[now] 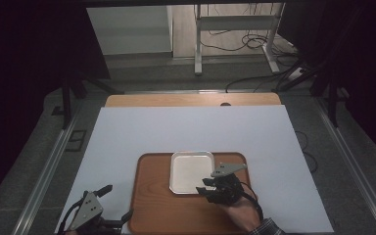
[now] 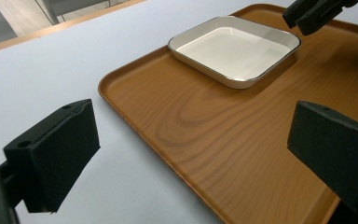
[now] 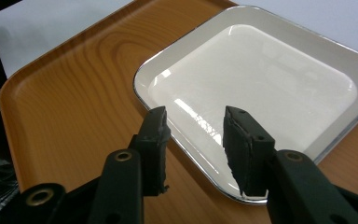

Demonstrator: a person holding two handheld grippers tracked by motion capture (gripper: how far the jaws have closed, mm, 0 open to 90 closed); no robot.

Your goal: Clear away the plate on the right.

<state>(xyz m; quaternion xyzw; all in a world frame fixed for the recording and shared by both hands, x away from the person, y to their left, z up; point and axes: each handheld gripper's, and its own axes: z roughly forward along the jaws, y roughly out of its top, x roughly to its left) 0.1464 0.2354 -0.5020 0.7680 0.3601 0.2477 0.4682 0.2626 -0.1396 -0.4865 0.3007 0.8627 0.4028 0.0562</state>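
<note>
White square enamel dish (image 1: 191, 171) sits on brown wooden tray (image 1: 154, 210). Right gripper (image 3: 193, 140) at dish's near rim, jaws apart, gripping nothing: placement looks done. Left gripper (image 1: 111, 203) open beside tray.

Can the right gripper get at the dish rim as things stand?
Probably yes: the right gripper is open with its jaws straddling the near rim of the dish on the tray, nothing between.

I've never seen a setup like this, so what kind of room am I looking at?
Probably a lab or recording workspace, not a kitchen. A white sheet covers the table, cables trail over the floor behind it, and dark curtains hang at the sides. A wooden tray holds an empty white dish.
</note>
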